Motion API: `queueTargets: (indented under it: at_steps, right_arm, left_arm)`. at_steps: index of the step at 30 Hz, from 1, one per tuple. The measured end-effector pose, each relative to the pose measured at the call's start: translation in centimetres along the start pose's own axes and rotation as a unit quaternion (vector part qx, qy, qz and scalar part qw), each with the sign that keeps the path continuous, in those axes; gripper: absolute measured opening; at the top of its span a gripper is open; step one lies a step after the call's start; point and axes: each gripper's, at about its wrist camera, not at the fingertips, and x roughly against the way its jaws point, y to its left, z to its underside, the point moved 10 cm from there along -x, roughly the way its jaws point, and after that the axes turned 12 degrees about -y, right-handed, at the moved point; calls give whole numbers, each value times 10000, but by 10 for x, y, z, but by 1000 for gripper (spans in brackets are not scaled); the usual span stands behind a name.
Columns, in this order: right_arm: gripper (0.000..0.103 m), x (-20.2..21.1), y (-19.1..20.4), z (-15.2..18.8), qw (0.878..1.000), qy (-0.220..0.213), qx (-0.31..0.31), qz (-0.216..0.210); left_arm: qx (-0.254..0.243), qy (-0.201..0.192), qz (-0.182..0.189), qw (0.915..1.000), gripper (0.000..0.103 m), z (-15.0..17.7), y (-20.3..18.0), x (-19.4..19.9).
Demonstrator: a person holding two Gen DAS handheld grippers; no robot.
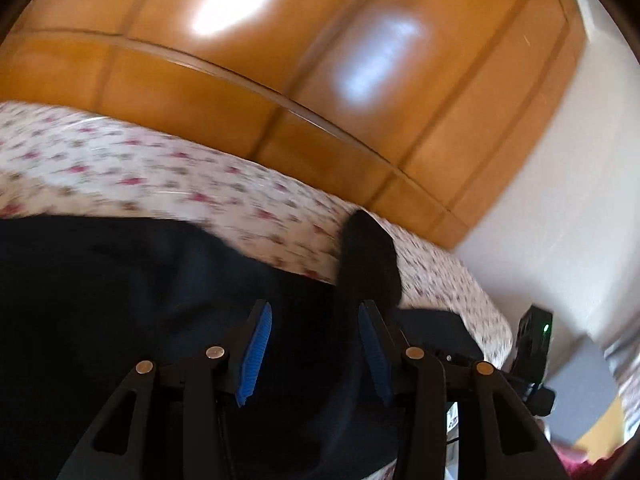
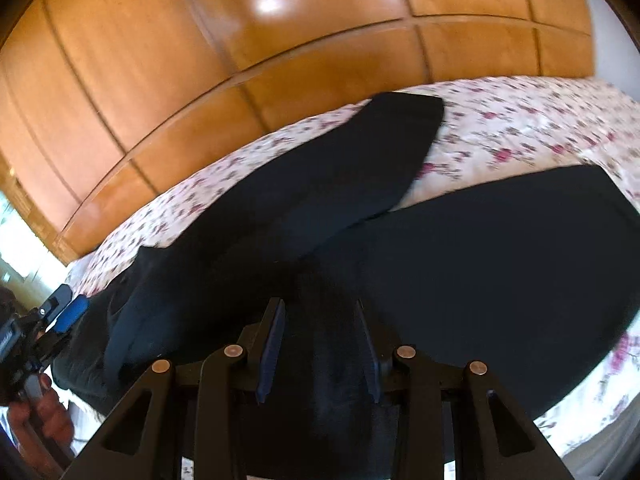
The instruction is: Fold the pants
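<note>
The pants (image 2: 460, 256), dark and nearly featureless, fill the ground right under both cameras and lie on the bed (image 2: 520, 120) with its flowered sheet: in the right wrist view one leg runs away toward the wooden wardrobe (image 2: 200, 80) and the other spreads broad to the right of it, the two parting in a V with sheet showing between. The right gripper (image 2: 320, 344) hangs over the cloth near where the legs join, jaws partly apart; dark fabric shows between them, but whether the pads bite on it I cannot tell. The left gripper (image 1: 314, 352) likewise stands half parted, and a dark strip of cloth rises between its blue pads (image 1: 256, 356) without clearly touching either, so it looks released rather than clenched. To do this step well, I judge each gripper should take a hem or waist edge through all its layers, then carry one leg squarely over the other so the seams meet before any crosswise fold; the splayed V should be closed first. The wardrobe stands just beyond the bed's far edge and limits a long swing that way. A person's hand (image 2: 40, 412) holds the left gripper at the pants' left end, well clear of the fold line.
</note>
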Motion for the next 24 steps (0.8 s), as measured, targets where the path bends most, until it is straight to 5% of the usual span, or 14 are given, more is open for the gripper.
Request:
queueTargets:
  at_steps: [7, 10, 12, 16, 20, 24]
  right_arm:
    - [37, 4, -11, -7, 9999, -81, -113, 61]
    - [37, 3, -16, -10, 9998, -116, -105, 113]
    - [37, 1, -22, -13, 9997, -133, -160, 145]
    - [37, 5, -30, -22, 9990, -283, -182, 279]
    - [37, 8, -35, -43, 9977, -527, -210, 359]
    - [42, -4, -18, -76, 9979, -635, -31, 141]
  left_arm:
    - [-696, 696, -243, 9948, 45, 33, -24, -58]
    - [-775, 823, -245, 9933, 13, 46, -26, -61]
    - [-1001, 759, -99, 9920, 9, 52, -35, -56]
    - [-1576, 775, 412, 9836, 8, 75, -72, -41]
    - [-2267, 1048, 349, 9677, 8, 109, -78, -43]
    - [-2003, 932, 394, 9745, 11, 117, -62, -48]
